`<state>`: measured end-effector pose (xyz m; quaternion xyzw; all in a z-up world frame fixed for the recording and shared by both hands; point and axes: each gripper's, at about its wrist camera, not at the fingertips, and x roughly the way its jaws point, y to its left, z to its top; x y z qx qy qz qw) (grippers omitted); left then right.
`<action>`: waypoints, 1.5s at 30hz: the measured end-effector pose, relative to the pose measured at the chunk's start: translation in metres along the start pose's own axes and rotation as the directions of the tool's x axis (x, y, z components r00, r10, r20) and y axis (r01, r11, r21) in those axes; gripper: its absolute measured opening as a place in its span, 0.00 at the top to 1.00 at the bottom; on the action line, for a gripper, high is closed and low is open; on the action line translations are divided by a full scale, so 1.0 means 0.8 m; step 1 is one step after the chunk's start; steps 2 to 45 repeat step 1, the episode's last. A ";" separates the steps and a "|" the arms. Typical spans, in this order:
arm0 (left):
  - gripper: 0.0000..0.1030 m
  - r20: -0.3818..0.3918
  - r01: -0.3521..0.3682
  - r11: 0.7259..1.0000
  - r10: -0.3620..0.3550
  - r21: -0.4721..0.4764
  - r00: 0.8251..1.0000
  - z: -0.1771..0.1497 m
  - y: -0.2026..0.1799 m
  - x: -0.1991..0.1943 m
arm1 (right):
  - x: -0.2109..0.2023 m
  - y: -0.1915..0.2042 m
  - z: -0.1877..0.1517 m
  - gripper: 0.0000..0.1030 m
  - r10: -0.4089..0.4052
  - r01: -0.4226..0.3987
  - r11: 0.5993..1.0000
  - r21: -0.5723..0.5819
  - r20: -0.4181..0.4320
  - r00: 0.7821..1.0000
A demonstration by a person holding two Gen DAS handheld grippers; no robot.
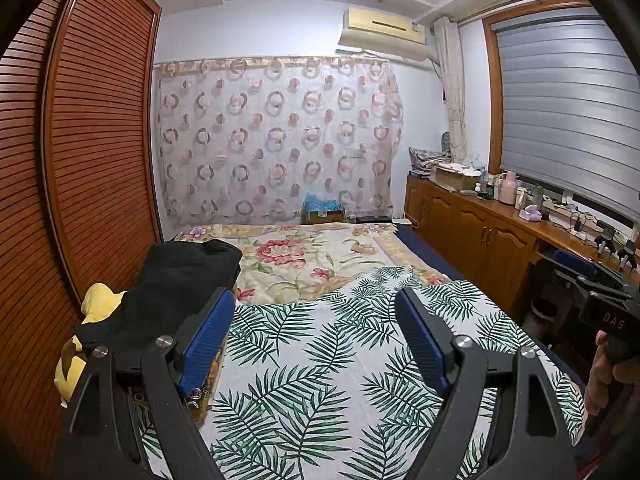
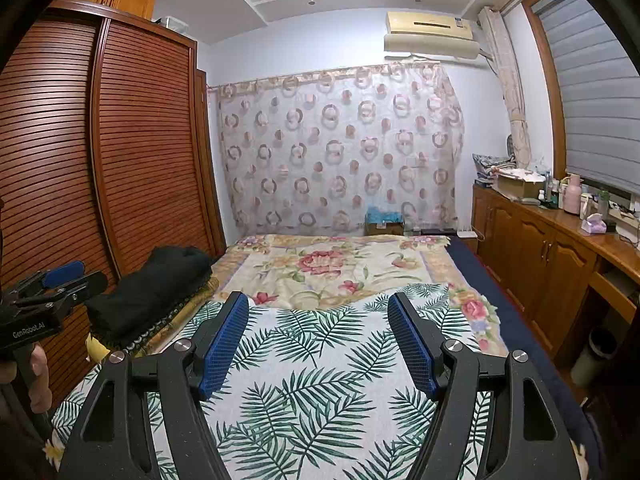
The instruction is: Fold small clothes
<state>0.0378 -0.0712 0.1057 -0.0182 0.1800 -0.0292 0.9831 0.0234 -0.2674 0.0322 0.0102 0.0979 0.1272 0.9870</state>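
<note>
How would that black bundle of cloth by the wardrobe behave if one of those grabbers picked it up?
The black cloth bundle would probably flop and unfold, since it lies in soft, rounded folds. It looks bulky, so it is likely light for its size, though I cannot tell its thickness. Its matte surface suggests the blue fingers would not slip much.

Beside the bed, the wardrobe (image 2: 132, 152) is faced in slatted, semi-gloss reddish wood. The bed is covered by a matt leaf-print cloth (image 2: 320, 392) over a floral blanket (image 2: 320, 268), and soft black clothes (image 1: 176, 288) are heaped at the edge nearest the wardrobe. Matt black plastic and textured blue pads (image 1: 206, 340) are seen on the left gripper (image 1: 316, 300).
</note>
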 end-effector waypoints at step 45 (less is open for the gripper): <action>0.20 0.000 0.001 1.000 -0.001 0.000 1.000 0.000 0.000 0.000 | 0.000 0.000 0.000 0.28 0.000 0.000 1.000 0.000 0.001 1.000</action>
